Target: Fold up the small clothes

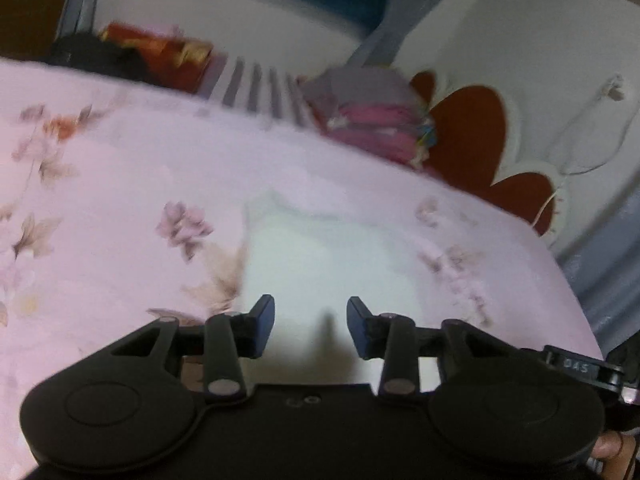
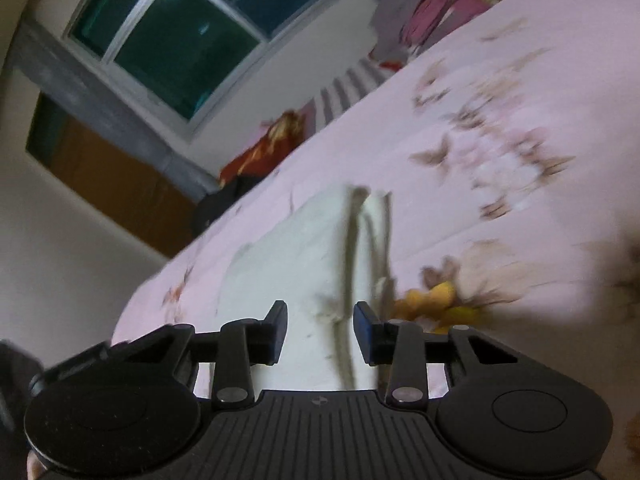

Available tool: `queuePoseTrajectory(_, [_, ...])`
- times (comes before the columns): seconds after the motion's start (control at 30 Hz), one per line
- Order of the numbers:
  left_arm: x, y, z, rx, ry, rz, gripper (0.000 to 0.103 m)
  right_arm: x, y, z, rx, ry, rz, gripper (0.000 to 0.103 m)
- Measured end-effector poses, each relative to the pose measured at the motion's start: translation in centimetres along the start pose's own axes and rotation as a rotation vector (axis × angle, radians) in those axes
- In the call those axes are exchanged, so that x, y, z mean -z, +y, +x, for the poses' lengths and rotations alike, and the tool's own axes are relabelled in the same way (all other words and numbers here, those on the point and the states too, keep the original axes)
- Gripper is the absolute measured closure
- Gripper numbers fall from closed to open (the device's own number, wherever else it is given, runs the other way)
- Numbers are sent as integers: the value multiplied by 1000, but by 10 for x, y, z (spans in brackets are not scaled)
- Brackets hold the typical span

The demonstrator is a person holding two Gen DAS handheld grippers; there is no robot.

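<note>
On the floral bedsheet (image 1: 120,184) lies a blurred, seemingly white garment (image 1: 316,256); left gripper (image 1: 310,322) and right gripper (image 2: 320,326) both gape, empty.

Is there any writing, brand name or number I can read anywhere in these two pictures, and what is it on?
"DAS": pale letters, blurred so the reading is uncertain, on a small black tag at the right edge of the left hand-held gripper.
No readable text in the right wrist view; only a small round symbol on the right hand-held gripper.
</note>
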State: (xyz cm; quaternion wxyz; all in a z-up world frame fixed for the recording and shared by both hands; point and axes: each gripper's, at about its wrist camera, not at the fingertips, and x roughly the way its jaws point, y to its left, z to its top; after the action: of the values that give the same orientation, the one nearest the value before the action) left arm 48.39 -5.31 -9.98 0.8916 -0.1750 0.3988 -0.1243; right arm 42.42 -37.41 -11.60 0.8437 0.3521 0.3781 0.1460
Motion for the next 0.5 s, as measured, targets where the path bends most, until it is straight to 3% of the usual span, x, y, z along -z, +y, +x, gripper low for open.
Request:
queuePoseTrajectory(0.1, [12,13,8,-24,78,6,72,4,7,19,-1,44,-17,65])
queuePoseTrajectory(0.23, [15,29,21,-43,138,-1,70,6,8,39,69,76,-36,65])
queuePoseTrajectory(0.5, [14,40,19,-8,110,-8,72,3,10,55,114,88,-42,65])
